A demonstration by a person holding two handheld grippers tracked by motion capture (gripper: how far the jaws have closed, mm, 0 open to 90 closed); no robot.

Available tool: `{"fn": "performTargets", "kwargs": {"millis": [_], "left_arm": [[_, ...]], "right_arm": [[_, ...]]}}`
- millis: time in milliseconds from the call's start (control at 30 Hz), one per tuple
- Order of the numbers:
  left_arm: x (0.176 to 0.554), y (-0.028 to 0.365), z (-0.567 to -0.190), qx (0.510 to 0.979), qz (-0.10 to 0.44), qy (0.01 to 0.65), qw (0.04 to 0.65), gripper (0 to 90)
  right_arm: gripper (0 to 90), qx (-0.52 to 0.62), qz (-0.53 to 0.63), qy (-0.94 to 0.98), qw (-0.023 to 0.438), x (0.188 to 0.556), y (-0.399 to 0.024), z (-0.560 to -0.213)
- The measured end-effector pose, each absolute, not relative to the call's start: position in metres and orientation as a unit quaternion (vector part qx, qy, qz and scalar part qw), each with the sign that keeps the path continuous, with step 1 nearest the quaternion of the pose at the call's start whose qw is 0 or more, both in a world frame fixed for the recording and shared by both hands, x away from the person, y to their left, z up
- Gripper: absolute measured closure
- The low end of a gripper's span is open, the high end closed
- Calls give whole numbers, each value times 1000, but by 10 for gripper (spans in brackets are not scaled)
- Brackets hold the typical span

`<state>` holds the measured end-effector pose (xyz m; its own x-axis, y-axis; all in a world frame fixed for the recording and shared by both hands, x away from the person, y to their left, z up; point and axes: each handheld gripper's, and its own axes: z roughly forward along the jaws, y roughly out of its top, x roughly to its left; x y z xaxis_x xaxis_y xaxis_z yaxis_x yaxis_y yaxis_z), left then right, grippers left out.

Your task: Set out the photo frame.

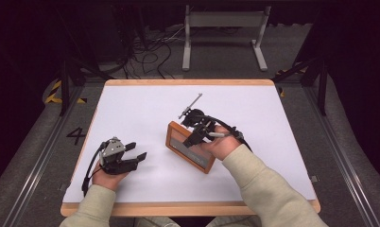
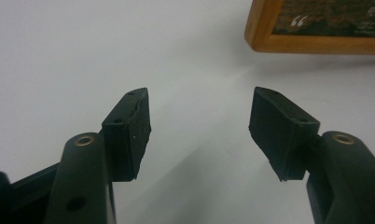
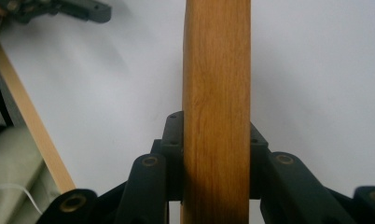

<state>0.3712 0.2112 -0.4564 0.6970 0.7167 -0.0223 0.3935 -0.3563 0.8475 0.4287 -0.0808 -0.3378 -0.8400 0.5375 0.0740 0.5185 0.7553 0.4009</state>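
Observation:
A wooden picture frame (image 1: 190,147) with a dark picture lies slanted at the middle of the white table (image 1: 131,109). My right gripper (image 1: 194,137) is shut on its far edge from above. In the right gripper view both pads press the frame's wooden edge (image 3: 217,56) between them, at my right gripper (image 3: 217,140). Whether the frame's lower side touches the table I cannot tell. My left gripper (image 1: 137,151) rests low at the table's front left, open with nothing between its fingers. In the left gripper view my left gripper (image 2: 199,121) points at bare table, with the frame's corner (image 2: 316,32) at the upper right.
The table's wooden rim (image 1: 188,207) runs along the front edge. A grey metal stand (image 1: 223,33) and loose cables (image 1: 150,52) sit on the floor behind the table. In the right gripper view the left gripper (image 3: 59,9) shows far off at top left.

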Motion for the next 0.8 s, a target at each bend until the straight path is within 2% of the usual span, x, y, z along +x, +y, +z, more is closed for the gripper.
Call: {"fn": "performTargets", "kwargs": {"millis": [233,500,800], "left_arm": [[371,211,-457,803,178,347,450,387],[370,213,-457,803,179,349,449,385],[368,214,-458,803,178,351,447,384]], "right_arm": [[706,167,184,968,39,419,-84,-323],[706,114,164,980,15,419,-89,-318],[706,52,138,989,-5,420,-92,-330]]}}
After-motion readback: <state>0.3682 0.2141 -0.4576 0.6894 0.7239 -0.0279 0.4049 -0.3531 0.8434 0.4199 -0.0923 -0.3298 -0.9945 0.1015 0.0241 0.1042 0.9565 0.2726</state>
